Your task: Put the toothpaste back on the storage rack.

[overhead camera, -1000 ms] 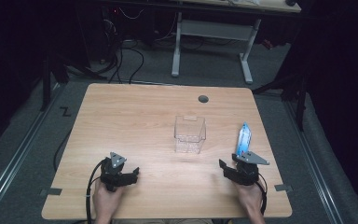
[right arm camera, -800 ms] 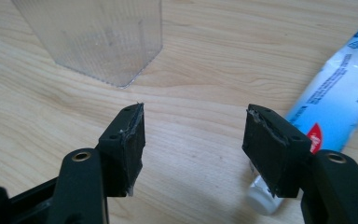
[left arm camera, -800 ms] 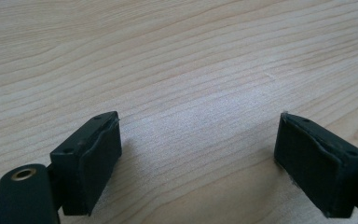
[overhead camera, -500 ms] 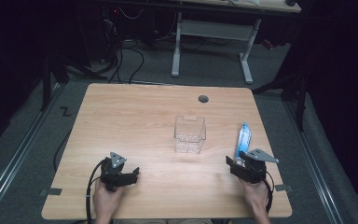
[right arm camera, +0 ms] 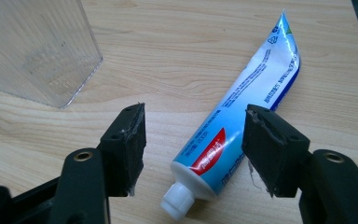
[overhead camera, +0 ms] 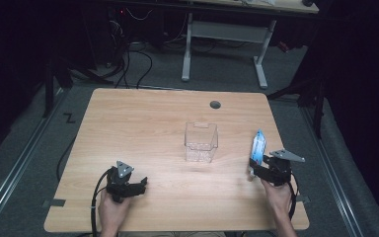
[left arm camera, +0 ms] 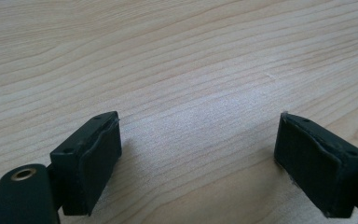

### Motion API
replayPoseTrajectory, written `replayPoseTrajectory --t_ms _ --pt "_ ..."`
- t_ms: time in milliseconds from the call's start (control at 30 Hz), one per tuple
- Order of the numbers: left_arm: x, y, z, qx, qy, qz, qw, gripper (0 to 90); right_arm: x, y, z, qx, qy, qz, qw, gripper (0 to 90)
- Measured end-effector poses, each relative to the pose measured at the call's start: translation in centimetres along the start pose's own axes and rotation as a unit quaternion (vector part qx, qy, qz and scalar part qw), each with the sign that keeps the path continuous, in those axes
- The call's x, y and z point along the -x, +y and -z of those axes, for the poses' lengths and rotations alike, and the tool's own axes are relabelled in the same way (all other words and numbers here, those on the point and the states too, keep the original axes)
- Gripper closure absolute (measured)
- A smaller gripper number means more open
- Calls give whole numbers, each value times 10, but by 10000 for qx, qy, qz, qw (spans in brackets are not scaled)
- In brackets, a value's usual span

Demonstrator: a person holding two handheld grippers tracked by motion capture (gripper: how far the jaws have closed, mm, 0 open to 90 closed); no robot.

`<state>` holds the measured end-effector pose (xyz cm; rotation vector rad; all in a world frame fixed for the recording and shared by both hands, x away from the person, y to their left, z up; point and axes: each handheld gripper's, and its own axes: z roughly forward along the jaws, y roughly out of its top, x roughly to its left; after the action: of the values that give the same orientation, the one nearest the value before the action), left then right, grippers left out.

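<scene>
— While the right gripper [right arm camera: 193, 149] hangs low over the table [overhead camera: 143, 123] at its near right, how wide do its jaws stand?

— Wide apart, with nothing pressed between them. In the right gripper view the toothpaste tube [right arm camera: 242, 126] lies flat on the wood with its white cap [right arm camera: 177, 200] end in the gap between the two black pads. Neither pad touches it that I can see; whether the right-hand pad just brushes the tube's edge, I cannot tell.

— And how does the tube lie?

— Lengthways, cap toward the near edge and the flat crimped tail pointing to the far side. In the high view the toothpaste tube [overhead camera: 258, 147] sits near the right edge of the table, just beyond the right gripper [overhead camera: 263, 170].

— What about the other tool?

— At the near left the left gripper [overhead camera: 140, 185] rests low with its jaws spread wide. In the left gripper view the left gripper [left arm camera: 198, 163] has only bare wood grain between its pads, so it holds nothing.

— What else stands nearby?

— A clear plastic box [overhead camera: 201, 142], upright and open-topped, stands near the middle of the table, left of the tube and apart from it. In the right gripper view the clear plastic box [right arm camera: 37, 46] shows at the far left, its corner well clear of the pad. A round grommet hole [overhead camera: 215, 104] sits near the far edge. Nothing lies between the right jaws and the tube.
</scene>
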<state>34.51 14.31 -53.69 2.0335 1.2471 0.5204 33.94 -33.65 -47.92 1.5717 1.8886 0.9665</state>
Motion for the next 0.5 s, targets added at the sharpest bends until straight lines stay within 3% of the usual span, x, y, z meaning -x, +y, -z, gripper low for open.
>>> replayPoseTrajectory --t_ms 200,400,500 --pt "0 0 0 -1 0 0 10000 148 10 8 -3 -163 79 -79 9998 374" --pt "0 0 0 -1 3 -3 10000 148 19 18 -12 -360 -142 -121 9992 422" --pt "0 0 0 -1 3 -3 10000 149 23 25 -16 -310 -236 -133 9992 447"
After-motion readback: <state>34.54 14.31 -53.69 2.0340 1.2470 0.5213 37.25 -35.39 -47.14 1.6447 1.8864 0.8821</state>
